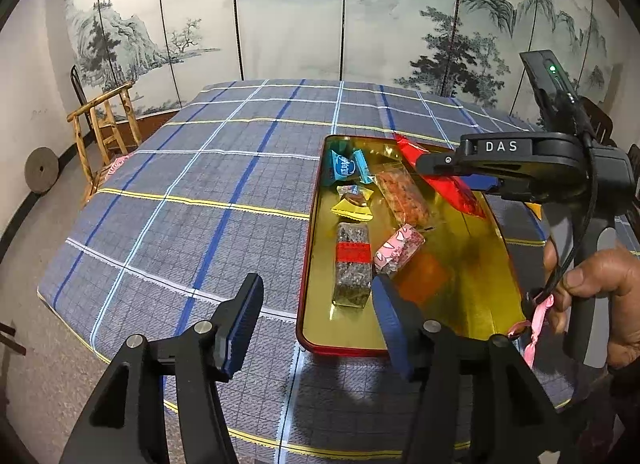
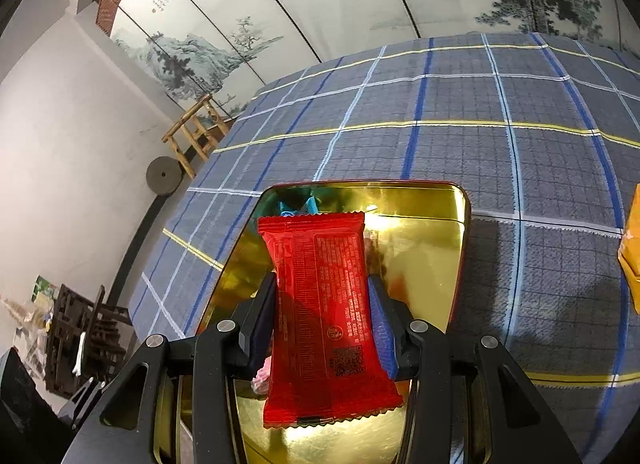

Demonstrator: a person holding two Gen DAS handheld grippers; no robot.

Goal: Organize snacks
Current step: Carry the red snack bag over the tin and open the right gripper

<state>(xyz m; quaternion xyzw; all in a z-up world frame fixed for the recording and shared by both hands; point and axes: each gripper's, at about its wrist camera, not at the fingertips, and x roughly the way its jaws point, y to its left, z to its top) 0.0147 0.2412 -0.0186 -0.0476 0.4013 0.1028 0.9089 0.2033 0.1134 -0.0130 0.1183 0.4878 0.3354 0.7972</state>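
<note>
A gold tray with a red rim point(image 1: 352, 344) lies on the checked tablecloth and holds several wrapped snacks: a blue packet point(image 1: 345, 166), a yellow candy point(image 1: 354, 202), a clear reddish bar point(image 1: 402, 192), a dark bar with a red band point(image 1: 352, 264) and a pink sweet point(image 1: 400, 250). My right gripper point(image 2: 322, 300) is shut on a red snack packet point(image 2: 324, 312) and holds it above the tray point(image 2: 432, 204); the packet also shows in the left wrist view point(image 1: 448, 180). My left gripper point(image 1: 316, 304) is open and empty at the tray's near left corner.
A yellow-orange box point(image 2: 632, 248) sits on the cloth to the right of the tray. A wooden chair point(image 1: 106, 128) and a round stone disc point(image 1: 41, 170) stand by the wall at left. A painted folding screen stands behind the table.
</note>
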